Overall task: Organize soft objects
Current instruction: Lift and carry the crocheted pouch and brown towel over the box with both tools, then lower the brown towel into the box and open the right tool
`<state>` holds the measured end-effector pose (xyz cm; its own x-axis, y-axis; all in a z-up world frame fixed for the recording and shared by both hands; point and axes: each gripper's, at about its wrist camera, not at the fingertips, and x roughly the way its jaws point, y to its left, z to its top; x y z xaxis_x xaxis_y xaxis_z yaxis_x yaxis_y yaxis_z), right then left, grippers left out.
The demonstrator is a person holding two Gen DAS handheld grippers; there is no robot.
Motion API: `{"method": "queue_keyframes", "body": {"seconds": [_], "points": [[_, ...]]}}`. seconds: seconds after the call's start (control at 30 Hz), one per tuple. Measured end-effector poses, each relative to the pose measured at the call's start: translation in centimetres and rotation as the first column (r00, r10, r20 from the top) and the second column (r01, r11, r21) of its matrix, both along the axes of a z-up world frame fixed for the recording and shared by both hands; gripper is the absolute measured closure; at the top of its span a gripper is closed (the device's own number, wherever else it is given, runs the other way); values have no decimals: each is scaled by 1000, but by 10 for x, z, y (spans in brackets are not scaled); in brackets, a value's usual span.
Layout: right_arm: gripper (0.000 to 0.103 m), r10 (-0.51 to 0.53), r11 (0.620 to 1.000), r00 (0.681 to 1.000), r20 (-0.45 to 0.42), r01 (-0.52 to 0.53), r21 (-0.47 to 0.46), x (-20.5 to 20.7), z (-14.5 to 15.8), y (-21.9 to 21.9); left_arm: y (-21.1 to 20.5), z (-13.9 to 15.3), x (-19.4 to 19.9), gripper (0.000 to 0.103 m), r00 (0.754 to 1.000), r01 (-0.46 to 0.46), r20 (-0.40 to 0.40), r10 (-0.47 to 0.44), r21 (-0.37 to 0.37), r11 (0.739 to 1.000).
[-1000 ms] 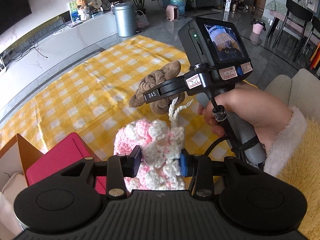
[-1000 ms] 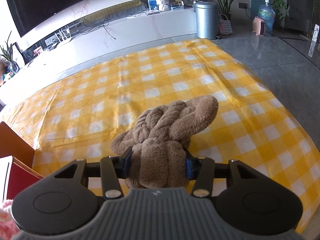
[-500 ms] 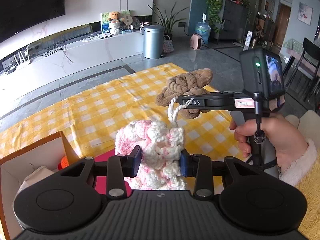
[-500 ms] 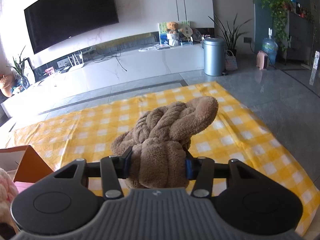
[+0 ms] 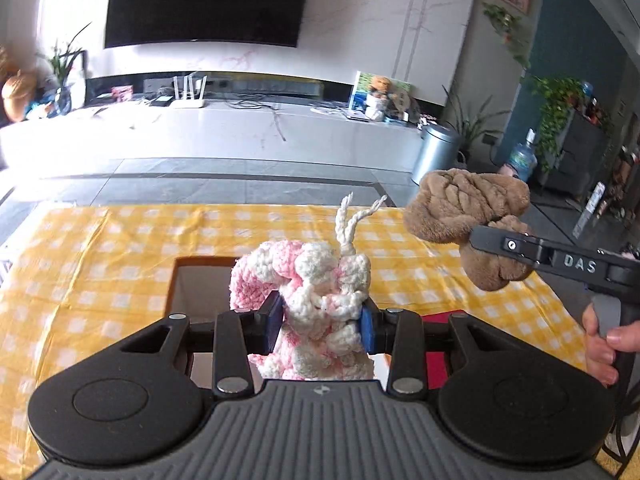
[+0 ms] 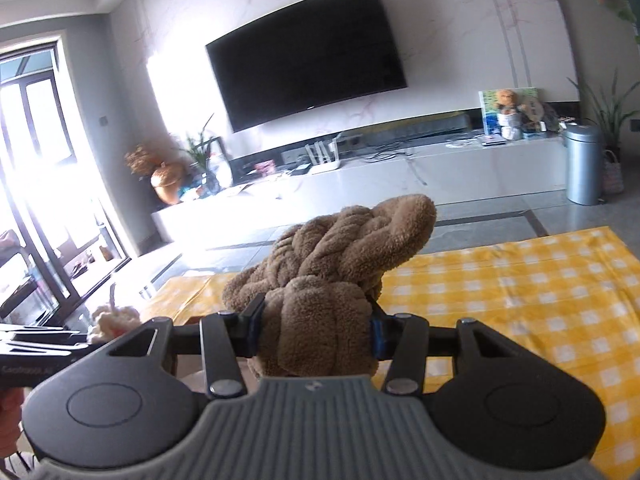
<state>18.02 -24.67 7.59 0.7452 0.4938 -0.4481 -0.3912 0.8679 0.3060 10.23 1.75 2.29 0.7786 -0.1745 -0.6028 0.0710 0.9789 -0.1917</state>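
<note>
My left gripper (image 5: pixel 320 322) is shut on a pink and white crocheted toy (image 5: pixel 316 300) with a white cord sticking up, held above an open cardboard box (image 5: pixel 200 276). My right gripper (image 6: pixel 316 330) is shut on a brown plush knotted toy (image 6: pixel 336 264), held in the air. In the left wrist view the brown plush toy (image 5: pixel 468 208) and the right gripper (image 5: pixel 496 256) hang at the right, higher than the box. In the right wrist view the crocheted toy (image 6: pixel 114 316) shows at the lower left.
A yellow checked cloth (image 5: pixel 120 264) covers the table. A red flat thing (image 5: pixel 440 344) lies beside the box on the right. Behind are a white TV bench (image 5: pixel 240 136), a black TV (image 5: pixel 204 0) and a metal bin (image 5: pixel 434 154).
Both grippers have swung left and tilted up with their toys held. The left gripper now sits over the open box; the brown toy hangs to its right.
</note>
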Motion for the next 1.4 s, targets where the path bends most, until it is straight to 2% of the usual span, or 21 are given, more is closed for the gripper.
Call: {"method": "queue_keyframes", "body": {"seconds": [0.1, 0.2, 0.3, 0.4, 0.47, 0.57, 0.63, 0.7, 0.83, 0.9, 0.93, 1.0, 1.03, 1.1, 1.23, 1.27, 1.3, 1.4], "points": [[54, 105, 994, 994, -41, -105, -7, 1, -6, 37, 30, -12, 0, 60, 998, -68, -20, 67, -70, 995], [54, 173, 984, 979, -109, -178, -31, 9, -19, 72, 49, -23, 3, 60, 992, -123, -26, 122, -43, 992], [54, 166, 972, 971, -171, -190, -136, 19, -35, 107, 64, -30, -3, 60, 986, -161, -33, 161, -1, 987], [54, 139, 955, 946, -293, -207, -214, 39, -60, 137, 75, -35, -9, 60, 985, -167, -53, 166, -25, 986], [54, 119, 929, 926, -360, -232, -290, 50, -77, 156, 80, -38, -16, 60, 989, -139, -56, 137, -36, 990], [54, 81, 887, 909, -408, -253, -387, 64, -96, 178, 80, -37, -21, 60, 992, -116, -48, 115, -32, 993], [54, 48, 863, 909, -414, -246, -441, 72, -105, 185, 82, -37, -22, 60, 992, -115, -51, 112, -45, 992], [54, 25, 814, 919, -392, -247, -527, 75, -115, 195, 83, -36, -23, 60, 993, -107, -51, 104, -48, 993], [46, 26, 725, 917, -397, -291, -625, 69, -123, 208, 85, -41, -21, 59, 994, -96, -55, 93, -45, 994], [28, 21, 703, 923, -383, -286, -651, 64, -122, 206, 83, -41, -20, 59, 994, -97, -55, 95, -40, 994], [28, 30, 691, 932, -361, -280, -667, 59, -119, 204, 82, -40, -21, 59, 994, -97, -56, 95, -36, 995], [18, 42, 666, 953, -300, -250, -702, 50, -111, 202, 82, -39, -22, 59, 994, -98, -56, 96, -37, 995], [18, 54, 660, 962, -268, -236, -713, 45, -104, 201, 82, -40, -22, 59, 994, -96, -58, 93, -39, 995], [10, 82, 686, 973, -218, -213, -696, 30, -85, 192, 83, -40, -23, 59, 994, -96, -58, 93, -43, 994], [9, 91, 798, 985, -143, -158, -581, 19, -52, 171, 86, -40, -20, 59, 994, -96, -63, 93, -50, 994], [13, 93, 833, 988, -123, -145, -533, 21, -47, 168, 85, -40, -20, 59, 994, -96, -63, 93, -50, 994], [26, 96, 849, 988, -124, -147, -508, 25, -47, 170, 85, -41, -19, 59, 994, -95, -65, 91, -49, 994], [57, 80, 830, 981, -176, -163, -533, 43, -66, 183, 82, -42, -18, 59, 994, -91, -67, 88, -38, 995]]}}
